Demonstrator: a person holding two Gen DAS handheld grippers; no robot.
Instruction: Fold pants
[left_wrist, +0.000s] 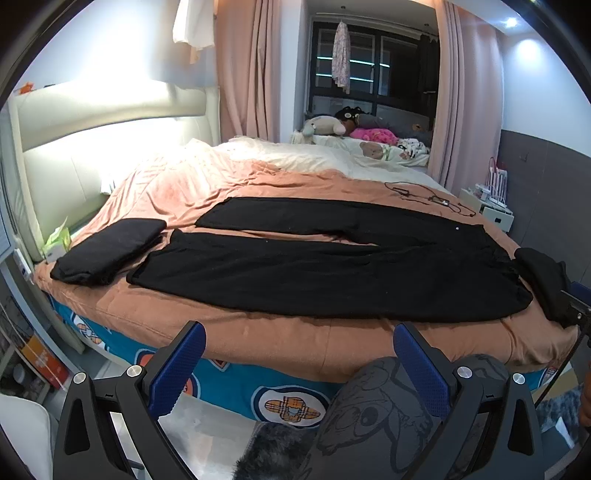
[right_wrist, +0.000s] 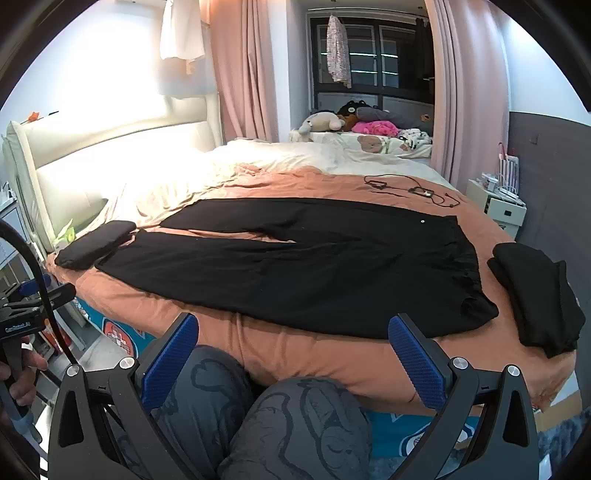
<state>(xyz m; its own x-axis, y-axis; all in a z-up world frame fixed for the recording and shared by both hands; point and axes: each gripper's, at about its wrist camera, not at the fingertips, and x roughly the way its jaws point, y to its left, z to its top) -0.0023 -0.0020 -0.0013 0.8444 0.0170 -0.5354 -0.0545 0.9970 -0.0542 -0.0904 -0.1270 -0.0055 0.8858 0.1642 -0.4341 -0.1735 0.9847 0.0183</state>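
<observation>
Far left on the bed (left_wrist: 258, 332): a folded black bundle (left_wrist: 107, 251), near the headboard (left_wrist: 92, 147), just beside the pants' leg ends. Pants (left_wrist: 332, 269) lie flat across the orange cover, unfolded – legs pointing left w/ a narrow gap between them, waistband at right. Right of the waistband: a 2nd folded black stack (right_wrist: 535, 295), near the bed's edge. Behind the pants, a black cable (right_wrist: 410, 190) on the cover; plush toys (right_wrist: 321, 123) further back by the window.

Left tool (left_wrist: 299, 363): blue pads wide apart, nothing between, hovering short of the bed's near edge – not touching cloth. Right tool (right_wrist: 293, 356): same, pads wide apart & empty, above the person's knees (right_wrist: 295, 424) in grey print fabric. Left hand's grip shows at the right-wrist view's left edge.
</observation>
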